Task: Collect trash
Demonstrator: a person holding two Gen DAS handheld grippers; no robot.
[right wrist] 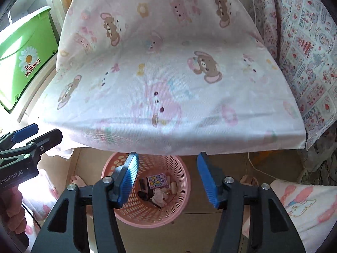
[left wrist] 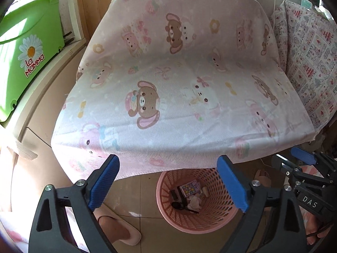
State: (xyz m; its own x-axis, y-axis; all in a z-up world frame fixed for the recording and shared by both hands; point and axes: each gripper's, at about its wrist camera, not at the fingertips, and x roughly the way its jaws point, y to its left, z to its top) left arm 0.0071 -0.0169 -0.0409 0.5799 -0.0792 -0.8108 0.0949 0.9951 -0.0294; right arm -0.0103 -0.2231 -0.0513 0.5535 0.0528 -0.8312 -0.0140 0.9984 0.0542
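Observation:
A pink perforated trash basket [left wrist: 212, 217] [right wrist: 181, 191] stands on the floor below the front edge of a table under a pink bear-print cloth [left wrist: 172, 88] [right wrist: 168, 80]. Inside the basket lie a small colourful box [left wrist: 190, 187] [right wrist: 158, 180], crumpled tissue [left wrist: 194, 203] [right wrist: 159, 196], a black spoon [left wrist: 181, 207] and other small scraps. My left gripper [left wrist: 168, 181] is open and empty above the basket. My right gripper [right wrist: 168, 179] is open and empty above the basket. The right gripper shows at the right edge of the left wrist view [left wrist: 303, 156], and the left gripper shows at the left edge of the right wrist view [right wrist: 27, 135].
A green plastic bin [left wrist: 27, 48] [right wrist: 23, 59] marked "La Mamma" stands at the left. A patterned quilt [left wrist: 311, 59] [right wrist: 305, 48] lies at the right. The person's slippered feet [left wrist: 120, 225] [right wrist: 79, 182] stand beside the basket. A white cable [right wrist: 259, 168] runs along the floor.

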